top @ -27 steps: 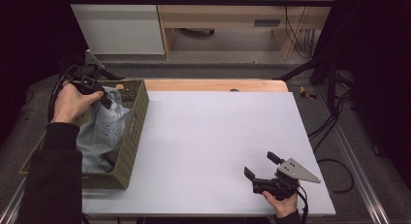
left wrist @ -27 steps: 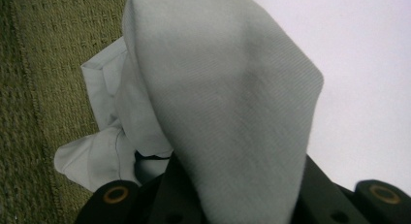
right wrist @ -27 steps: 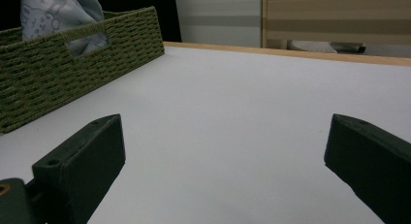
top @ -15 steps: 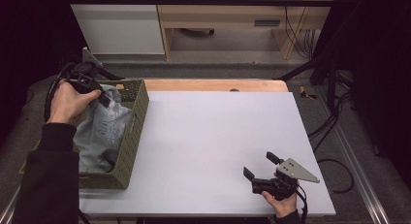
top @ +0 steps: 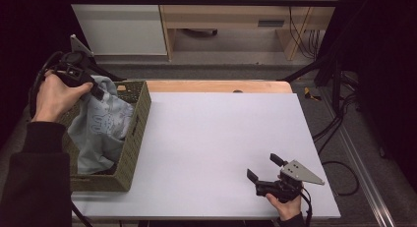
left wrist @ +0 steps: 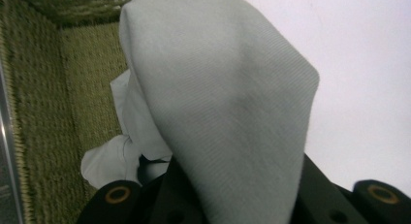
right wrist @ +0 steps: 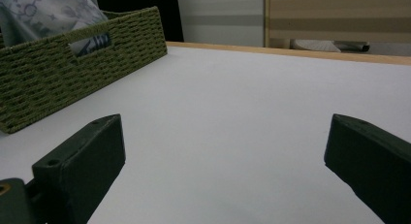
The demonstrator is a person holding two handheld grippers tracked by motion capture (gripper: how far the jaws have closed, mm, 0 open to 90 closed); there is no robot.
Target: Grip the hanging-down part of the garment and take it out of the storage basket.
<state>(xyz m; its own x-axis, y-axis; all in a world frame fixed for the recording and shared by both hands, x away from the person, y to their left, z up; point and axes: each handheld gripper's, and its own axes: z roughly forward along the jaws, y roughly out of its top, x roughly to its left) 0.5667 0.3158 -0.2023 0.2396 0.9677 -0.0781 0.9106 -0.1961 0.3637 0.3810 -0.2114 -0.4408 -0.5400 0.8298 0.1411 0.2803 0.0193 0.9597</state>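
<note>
The pale blue cloth (top: 101, 124) is clamped in the left claw (top: 101, 93) and partly raised above the woven basket (top: 133, 138), its lower part not yet out, while the right claw (top: 264, 168), jaws apart, rests empty on the surface (top: 221, 133) well apart from the basket.

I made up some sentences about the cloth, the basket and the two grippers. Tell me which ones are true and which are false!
1. The left gripper is shut on the pale blue cloth. True.
2. The cloth lies flat on the white table. False: it hangs from the gripper, its lower part inside the green woven basket.
3. The right gripper is open and holds nothing. True.
4. The right gripper is inside the basket. False: it rests on the table, well away from the basket.
</note>
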